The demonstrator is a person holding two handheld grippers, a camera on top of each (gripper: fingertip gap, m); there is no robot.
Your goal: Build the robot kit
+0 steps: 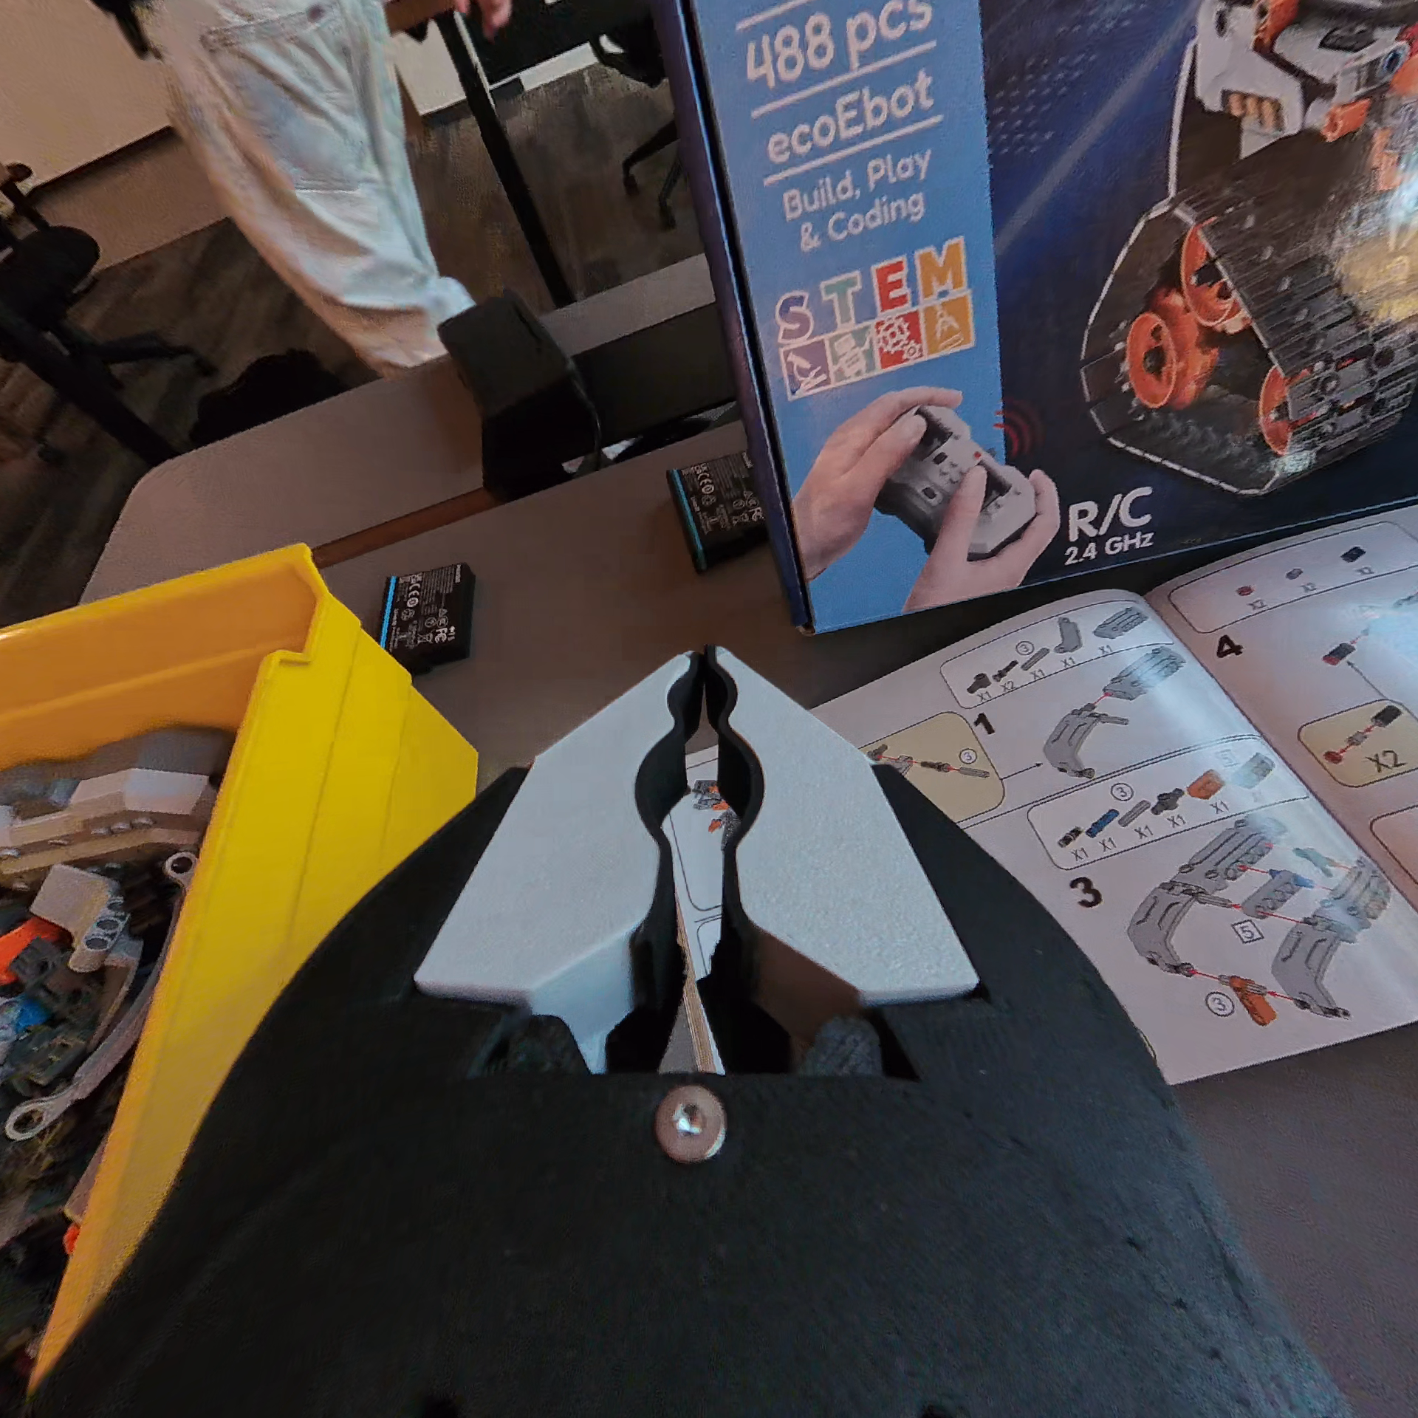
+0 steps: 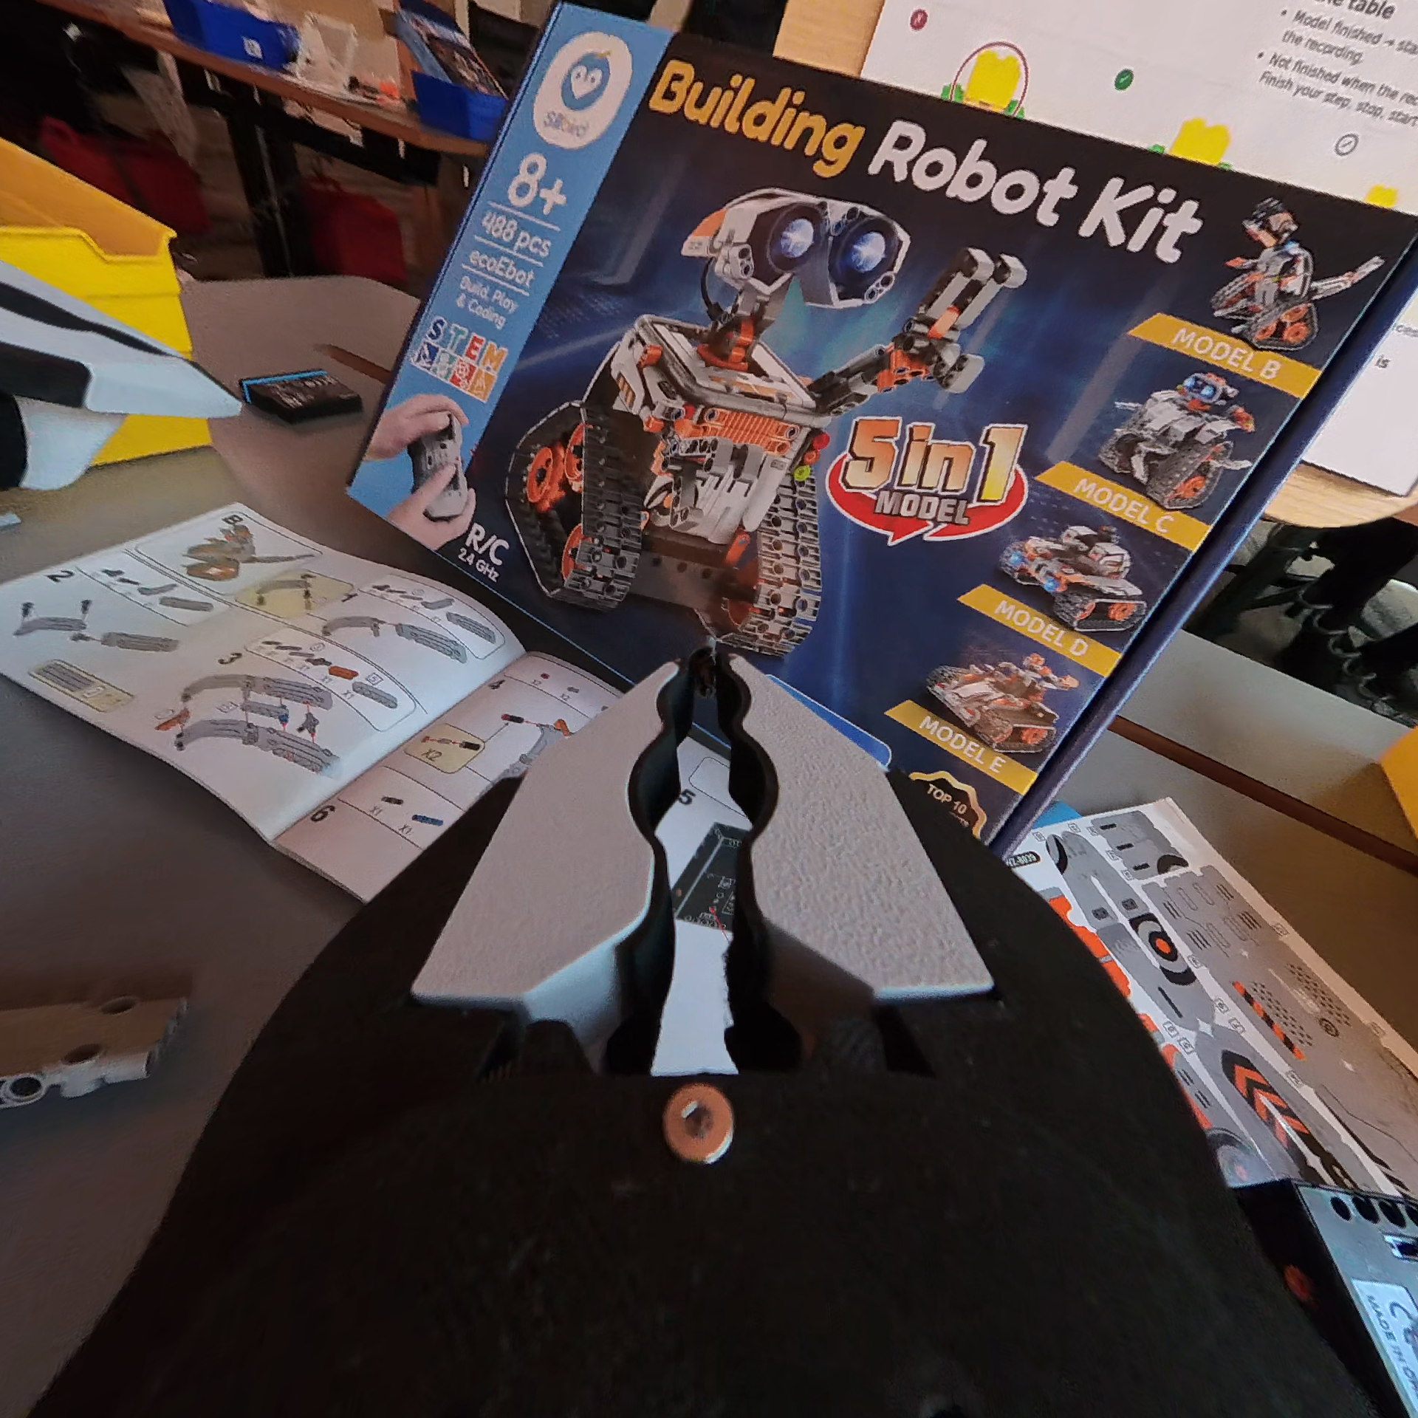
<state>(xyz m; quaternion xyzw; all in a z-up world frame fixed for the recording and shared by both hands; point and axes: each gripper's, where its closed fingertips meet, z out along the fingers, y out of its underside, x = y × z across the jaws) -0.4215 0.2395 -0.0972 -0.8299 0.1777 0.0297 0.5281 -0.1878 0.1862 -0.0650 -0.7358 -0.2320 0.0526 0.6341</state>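
Observation:
My left gripper (image 1: 704,661) is shut, its black pads meet at the tips and nothing shows between them. It hovers over the table between a yellow bin (image 1: 322,767) holding several grey, black and orange building parts and an open instruction booklet (image 1: 1151,806). My right gripper (image 2: 706,674) is shut on a small black pin (image 2: 704,669) that sticks out at its fingertips. It is held above the booklet (image 2: 268,675), in front of the upright robot kit box (image 2: 844,422). The left gripper also shows at the left edge of the right wrist view (image 2: 115,384).
Two black battery packs (image 1: 427,618) (image 1: 717,510) lie on the table near the box (image 1: 997,307). A grey beam part (image 2: 84,1043) lies at the left. A sticker sheet (image 2: 1228,997) lies at the right. A person in light clothing (image 1: 307,153) stands behind. The gap from one gripper's tips to the other's is roughly 25 centimeters.

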